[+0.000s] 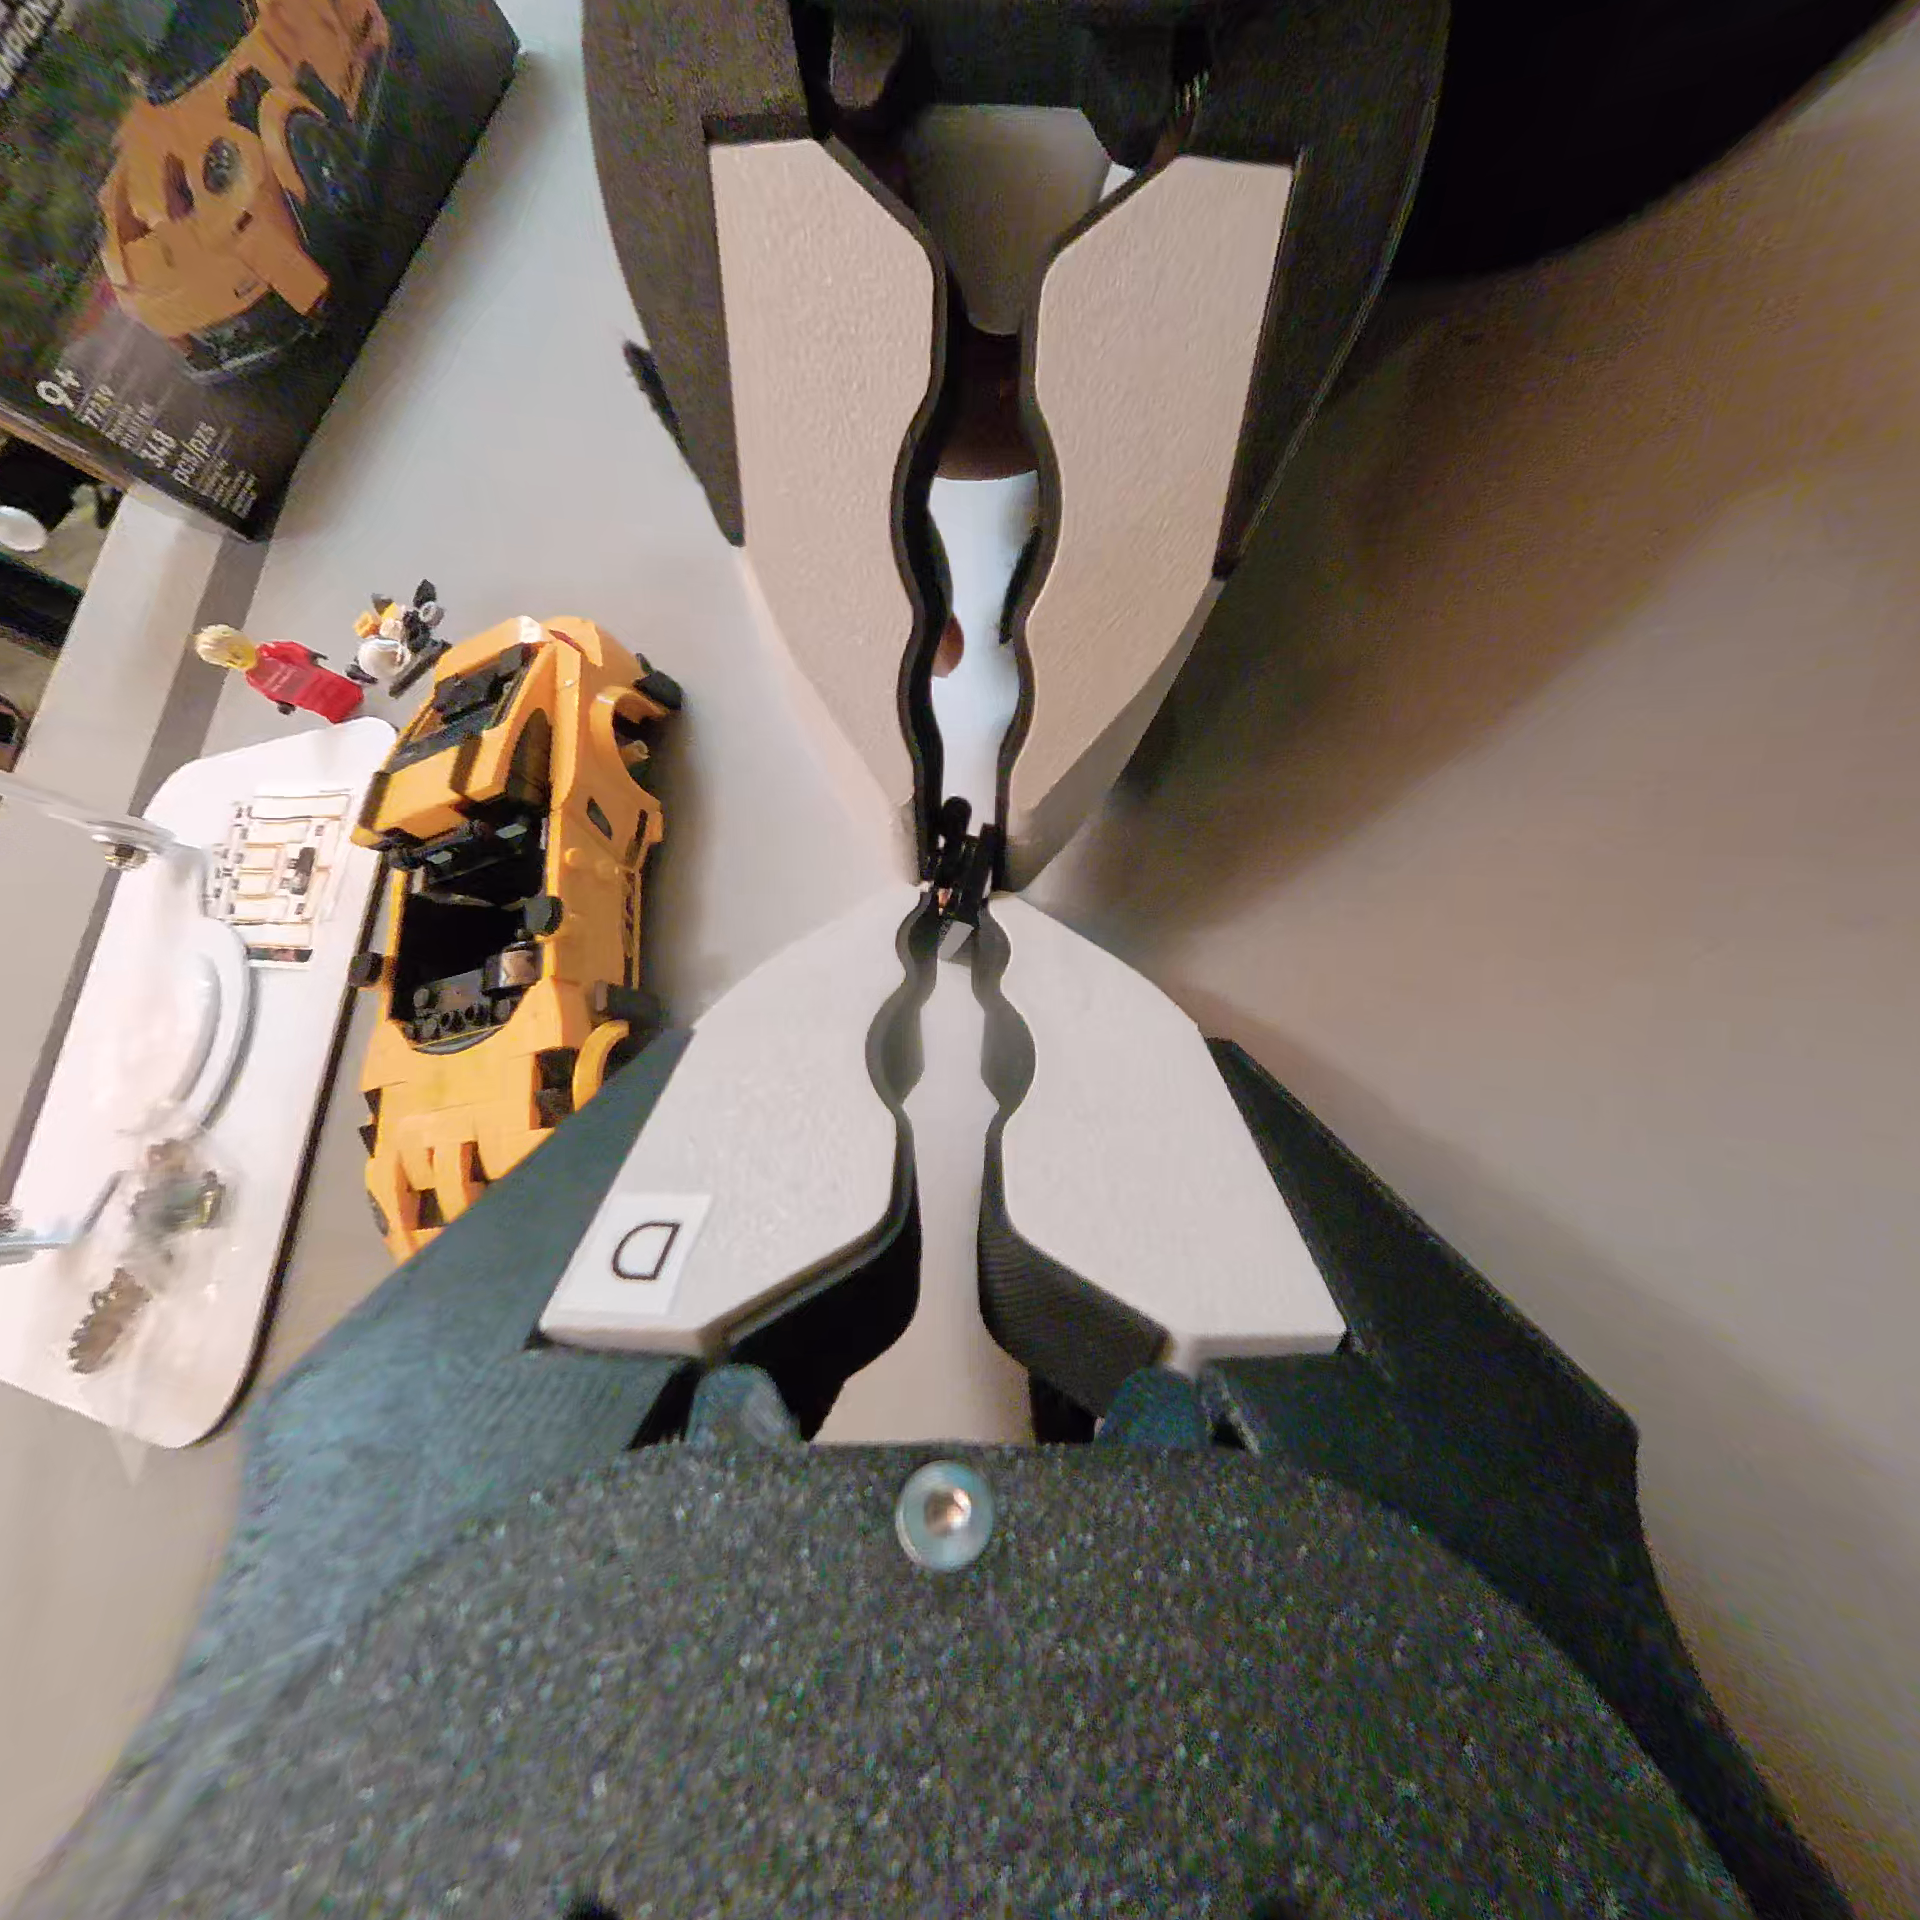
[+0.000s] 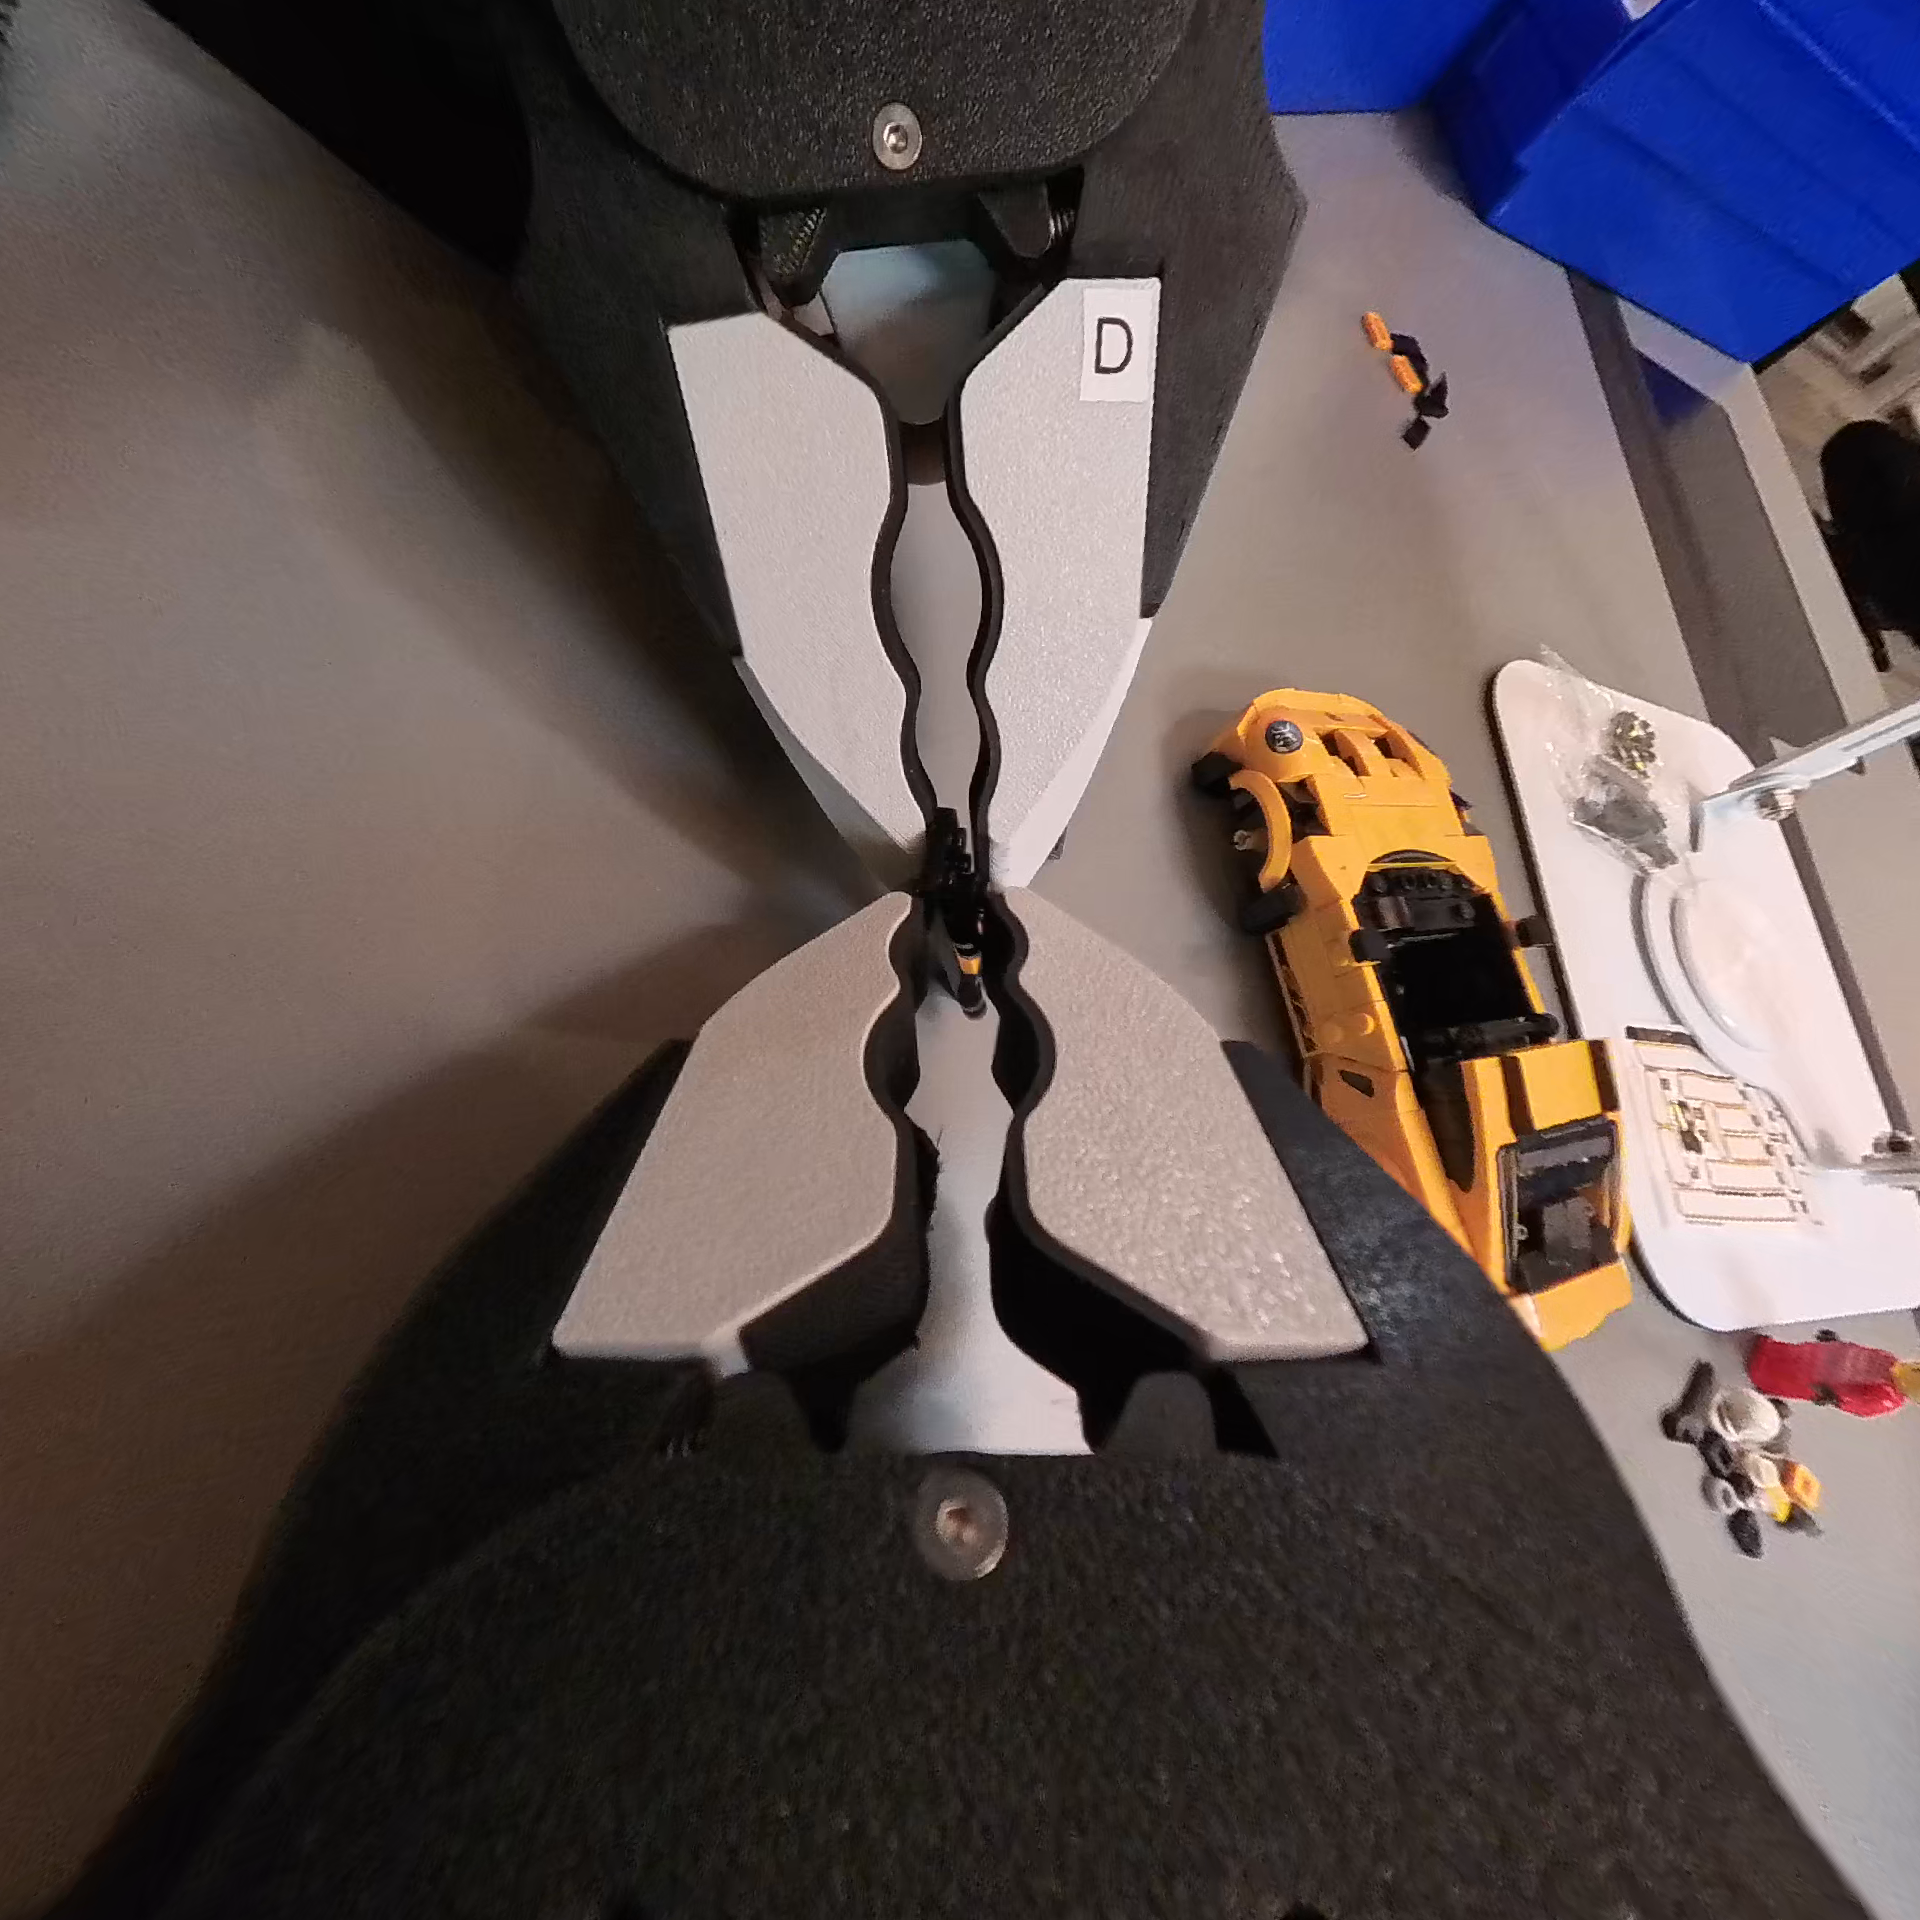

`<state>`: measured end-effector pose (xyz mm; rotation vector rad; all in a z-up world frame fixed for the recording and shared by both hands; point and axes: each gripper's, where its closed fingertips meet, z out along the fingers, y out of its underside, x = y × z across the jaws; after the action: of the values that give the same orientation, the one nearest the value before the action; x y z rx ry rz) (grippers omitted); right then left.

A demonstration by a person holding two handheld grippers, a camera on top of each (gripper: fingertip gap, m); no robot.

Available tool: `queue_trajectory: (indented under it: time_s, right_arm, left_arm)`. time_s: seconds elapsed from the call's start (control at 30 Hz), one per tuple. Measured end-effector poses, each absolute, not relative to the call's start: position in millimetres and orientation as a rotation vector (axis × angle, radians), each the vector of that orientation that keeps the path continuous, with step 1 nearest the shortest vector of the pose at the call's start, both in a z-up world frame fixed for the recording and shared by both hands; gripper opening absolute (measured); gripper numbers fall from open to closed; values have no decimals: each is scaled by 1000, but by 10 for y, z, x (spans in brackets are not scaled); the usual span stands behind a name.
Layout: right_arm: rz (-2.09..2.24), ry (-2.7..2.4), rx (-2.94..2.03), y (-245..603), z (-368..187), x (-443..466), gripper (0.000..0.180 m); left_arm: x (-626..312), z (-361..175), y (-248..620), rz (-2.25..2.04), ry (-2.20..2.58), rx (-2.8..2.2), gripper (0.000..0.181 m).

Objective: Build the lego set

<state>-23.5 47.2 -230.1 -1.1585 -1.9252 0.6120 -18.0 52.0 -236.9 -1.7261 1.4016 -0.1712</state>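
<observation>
Grippers meet tip to tip above the table, left gripper (image 1: 954,914) and right gripper (image 2: 961,961) both clamped on one small black piece (image 2: 954,894), likely pressing parts together; yellow car (image 2: 1423,987) lies aside.

My left tongs (image 1: 951,920) meet the right tongs (image 1: 961,831) tip to tip, both pinching a small black lego piece (image 1: 958,868) above the grey desk (image 1: 1455,935). To the left lies the yellow lego car (image 1: 520,904), the set's box (image 1: 208,229) farther off.
</observation>
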Motion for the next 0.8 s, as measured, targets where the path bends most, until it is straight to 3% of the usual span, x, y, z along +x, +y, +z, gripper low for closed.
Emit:
queue_trajectory:
  time_s: [0.8]
  right_arm:
    - [729,-1947,-1307,259,-2006,-83,9]
  left_arm:
    - [0,-2080,283,-599,1340,-1813,6]
